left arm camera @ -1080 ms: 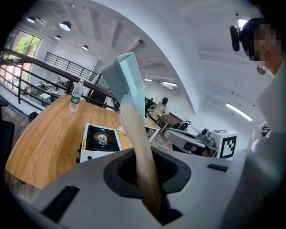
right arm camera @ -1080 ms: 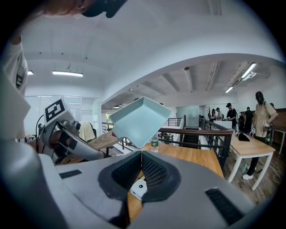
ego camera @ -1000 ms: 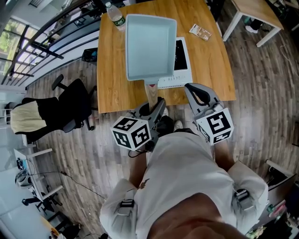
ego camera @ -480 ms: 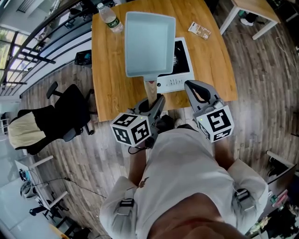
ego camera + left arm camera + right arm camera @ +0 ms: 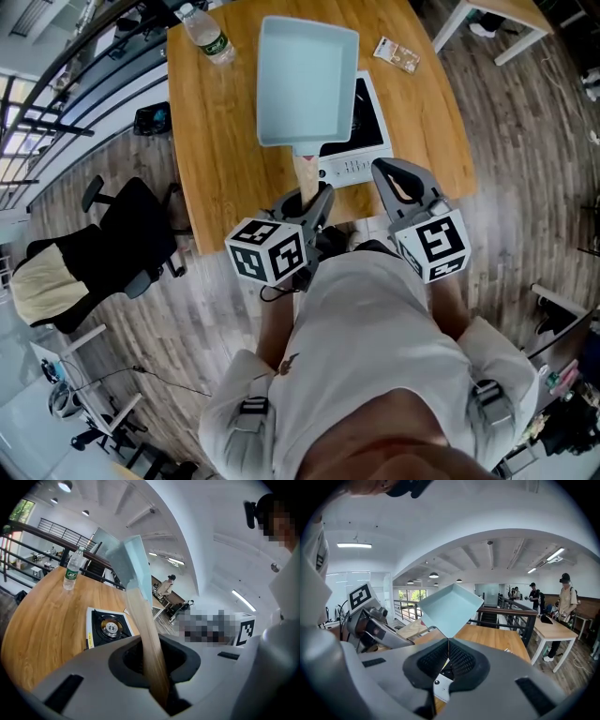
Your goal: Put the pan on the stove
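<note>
Beyond the left claw (image 5: 312, 202), the pan (image 5: 307, 80) covers most of the stove (image 5: 367, 127), hiding its burner from the head view. Past the right claw (image 5: 392, 176), print on the packet (image 5: 395, 54) is too small to read.

You've got the wooden table (image 5: 216, 141) right in front of you, and the single-burner gas stove (image 5: 367, 122), white-bodied with a black top, sits flat on it close to the near edge, right of the middle. Off at the far left corner a clear water bottle (image 5: 202, 33) with a green label stands upright. A small flat packet (image 5: 396, 54) lies towards the far right, well apart from the bottle.
</note>
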`<action>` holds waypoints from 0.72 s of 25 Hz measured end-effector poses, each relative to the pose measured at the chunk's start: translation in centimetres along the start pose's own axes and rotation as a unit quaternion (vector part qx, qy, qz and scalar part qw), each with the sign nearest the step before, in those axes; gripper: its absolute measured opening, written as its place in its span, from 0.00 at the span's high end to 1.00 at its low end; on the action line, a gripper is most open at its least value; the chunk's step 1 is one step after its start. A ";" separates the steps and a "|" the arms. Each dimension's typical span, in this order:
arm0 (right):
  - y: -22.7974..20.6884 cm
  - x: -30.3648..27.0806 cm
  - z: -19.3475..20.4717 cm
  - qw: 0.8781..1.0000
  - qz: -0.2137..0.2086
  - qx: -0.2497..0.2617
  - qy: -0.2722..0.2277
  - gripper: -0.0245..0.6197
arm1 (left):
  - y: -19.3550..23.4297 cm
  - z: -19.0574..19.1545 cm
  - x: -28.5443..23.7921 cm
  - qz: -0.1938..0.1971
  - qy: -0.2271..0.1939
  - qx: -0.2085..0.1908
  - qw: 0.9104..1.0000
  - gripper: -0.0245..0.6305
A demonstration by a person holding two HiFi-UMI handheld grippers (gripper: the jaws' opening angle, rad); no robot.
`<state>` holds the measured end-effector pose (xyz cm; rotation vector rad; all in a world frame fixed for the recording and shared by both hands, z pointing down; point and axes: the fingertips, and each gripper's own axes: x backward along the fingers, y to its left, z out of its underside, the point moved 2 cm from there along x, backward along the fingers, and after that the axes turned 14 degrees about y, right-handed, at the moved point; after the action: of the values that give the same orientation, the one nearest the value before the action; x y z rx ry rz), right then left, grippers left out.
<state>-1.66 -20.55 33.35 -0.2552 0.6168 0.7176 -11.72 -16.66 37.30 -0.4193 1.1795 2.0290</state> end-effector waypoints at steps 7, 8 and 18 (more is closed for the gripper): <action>0.6 -1.6 -0.3 1.000 0.012 -0.011 0.014 0.93 | 1.7 -0.5 -0.3 0.021 0.017 -0.003 1.000 0.88; 0.6 -1.8 -0.3 1.000 0.014 -0.012 0.016 0.93 | 1.9 -0.6 -0.4 0.023 0.019 -0.003 1.000 0.88; 1.1 -2.9 0.0 0.999 0.023 -0.024 0.029 0.93 | 3.3 -0.4 -1.1 0.038 0.037 -0.001 0.999 0.88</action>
<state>-4.10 -21.34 35.09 -0.3089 0.6625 0.7721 -13.47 -18.49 39.74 -0.4605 1.2568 2.0953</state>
